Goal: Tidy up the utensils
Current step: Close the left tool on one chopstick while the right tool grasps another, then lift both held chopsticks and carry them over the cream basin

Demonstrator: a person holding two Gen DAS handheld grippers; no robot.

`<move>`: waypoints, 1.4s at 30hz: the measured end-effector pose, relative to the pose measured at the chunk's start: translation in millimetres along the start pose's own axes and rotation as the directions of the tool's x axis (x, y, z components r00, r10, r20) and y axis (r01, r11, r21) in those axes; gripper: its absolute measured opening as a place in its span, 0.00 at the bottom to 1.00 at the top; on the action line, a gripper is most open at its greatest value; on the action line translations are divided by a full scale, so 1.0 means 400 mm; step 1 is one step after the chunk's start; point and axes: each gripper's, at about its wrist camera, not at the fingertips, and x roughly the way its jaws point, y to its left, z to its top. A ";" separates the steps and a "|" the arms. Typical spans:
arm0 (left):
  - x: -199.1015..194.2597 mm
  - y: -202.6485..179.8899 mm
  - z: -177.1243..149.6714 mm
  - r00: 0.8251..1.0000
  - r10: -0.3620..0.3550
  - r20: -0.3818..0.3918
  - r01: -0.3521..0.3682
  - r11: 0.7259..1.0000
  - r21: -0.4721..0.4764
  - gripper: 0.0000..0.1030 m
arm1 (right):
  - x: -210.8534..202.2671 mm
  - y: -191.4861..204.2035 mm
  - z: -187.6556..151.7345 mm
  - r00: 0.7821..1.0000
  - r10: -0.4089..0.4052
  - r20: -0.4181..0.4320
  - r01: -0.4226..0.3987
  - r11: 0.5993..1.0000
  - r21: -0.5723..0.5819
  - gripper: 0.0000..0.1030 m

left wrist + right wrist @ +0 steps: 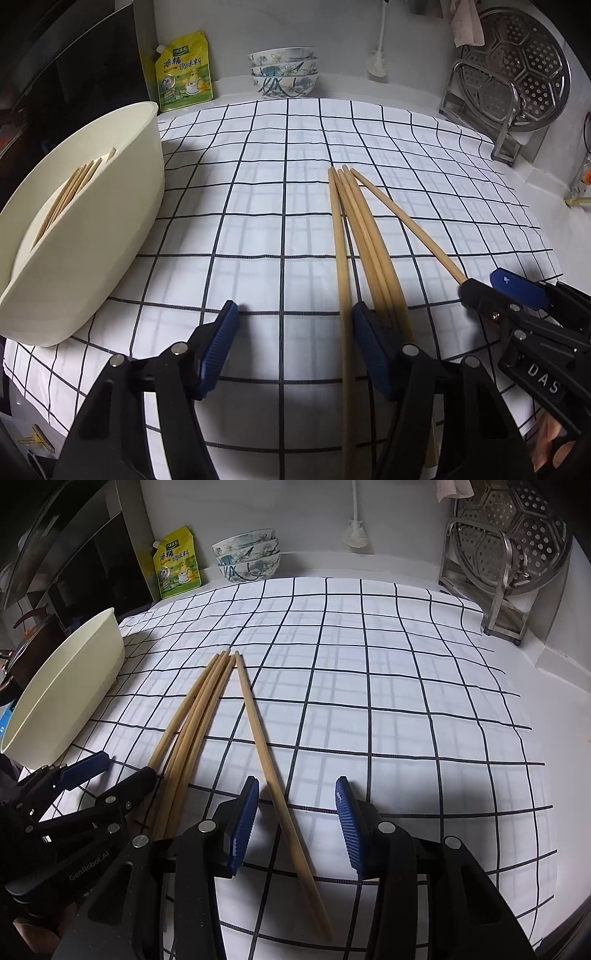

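right gripper [295, 812] wide open | lone stick [275, 771] between its fingers, pointing away | left gripper [291, 339] open, bin [96, 236] left

Matt wooden chopsticks [258, 734], checked cloth [369, 686], smooth cream plastic tub [103, 236].

A yellow-and-green plastic seasoning pouch [183, 72] leans against the back wall; its large Chinese characters read "鸡精调味料", while the small brand mark above them is too small to make out. The black plastic right gripper [498, 291] shows white letters "DAS" — the word is cut off. The black plastic left gripper [107, 770] carries faint lettering, "GenRobot.AI".
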 end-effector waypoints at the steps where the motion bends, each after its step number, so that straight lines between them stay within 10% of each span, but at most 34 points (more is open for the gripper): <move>1: 0.002 0.001 0.002 1.000 0.000 0.000 0.000 1.000 -0.001 0.59 | 0.001 0.005 0.000 1.000 -0.006 0.003 0.006 1.000 -0.007 0.40; 6: 0.006 -0.003 0.010 1.000 -0.009 0.005 0.009 1.000 0.000 0.46 | 0.011 0.034 -0.003 0.998 -0.064 0.023 0.065 0.996 -0.060 0.39; 12: -0.001 -0.018 0.009 0.999 -0.038 -0.001 0.038 0.999 0.030 0.08 | 0.008 0.064 -0.007 0.998 -0.057 0.031 0.060 0.992 -0.109 0.08; 25: -0.028 0.018 -0.007 0.995 -0.101 -0.025 0.101 0.995 0.009 0.07 | -0.021 0.018 0.000 0.998 0.027 0.051 -0.028 1.000 0.015 0.06; 42: -0.239 0.189 0.098 0.970 -0.166 0.177 0.174 0.984 -0.030 0.07 | -0.152 0.171 0.107 0.967 0.139 0.211 -0.160 0.983 0.086 0.06</move>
